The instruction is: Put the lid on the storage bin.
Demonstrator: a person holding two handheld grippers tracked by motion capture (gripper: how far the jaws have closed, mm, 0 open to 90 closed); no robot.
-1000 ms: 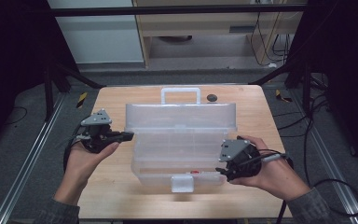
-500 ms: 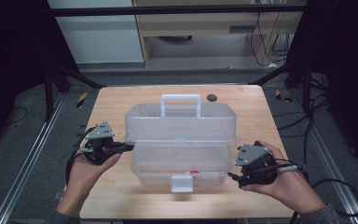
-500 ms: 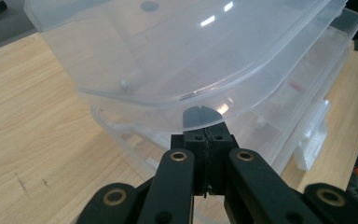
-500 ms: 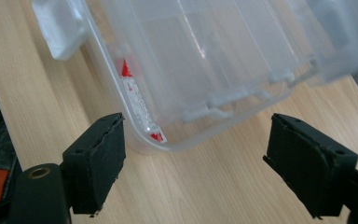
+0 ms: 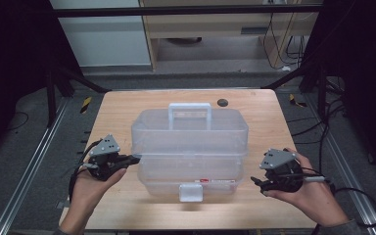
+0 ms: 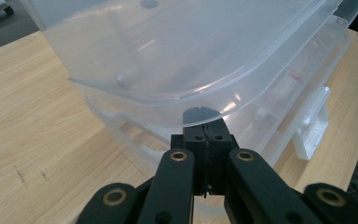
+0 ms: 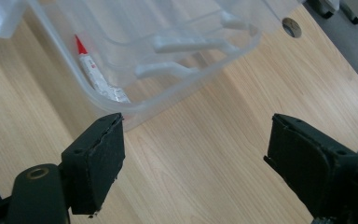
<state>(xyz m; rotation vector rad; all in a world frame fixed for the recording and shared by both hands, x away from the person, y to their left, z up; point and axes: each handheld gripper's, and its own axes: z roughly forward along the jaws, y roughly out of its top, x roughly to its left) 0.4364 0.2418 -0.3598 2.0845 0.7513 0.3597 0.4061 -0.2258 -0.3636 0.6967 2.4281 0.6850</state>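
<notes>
High view: left claw (image 5: 133,159) held in the left hand (image 5: 90,183) at the left side of the desk (image 5: 117,105), tips at the left end of the box (image 5: 190,147), level with the seam under the lid. Left gripper view: jaws clenched, pads pressed flat together with nothing between them, tips just under the overhanging lid rim; contact with the rim cannot be told.

Box placed at the centre of the desk, long side across. Clear, colourless plastic, rounded corners. Domed lid down, with a white carry handle (image 5: 190,110) standing upright along the far edge of the top. Stepped tiers visible below the lid. White latch tab (image 5: 191,192) at the middle of the near face, hanging down. Small red-and-white label or item seen through the near wall, just right of the latch. Right gripper view: red-tipped white tube (image 7: 95,74) lying inside the box at the bottom, against the wall.

Small dark round hole (image 5: 222,102) in the desk behind the box, right of the handle.

Right claw (image 5: 257,183) held in the right hand (image 5: 313,196) at the right side of the desk, near the box's right end and apart from it. Right gripper view: jaws released, spread wide, bare wood between them.
</notes>
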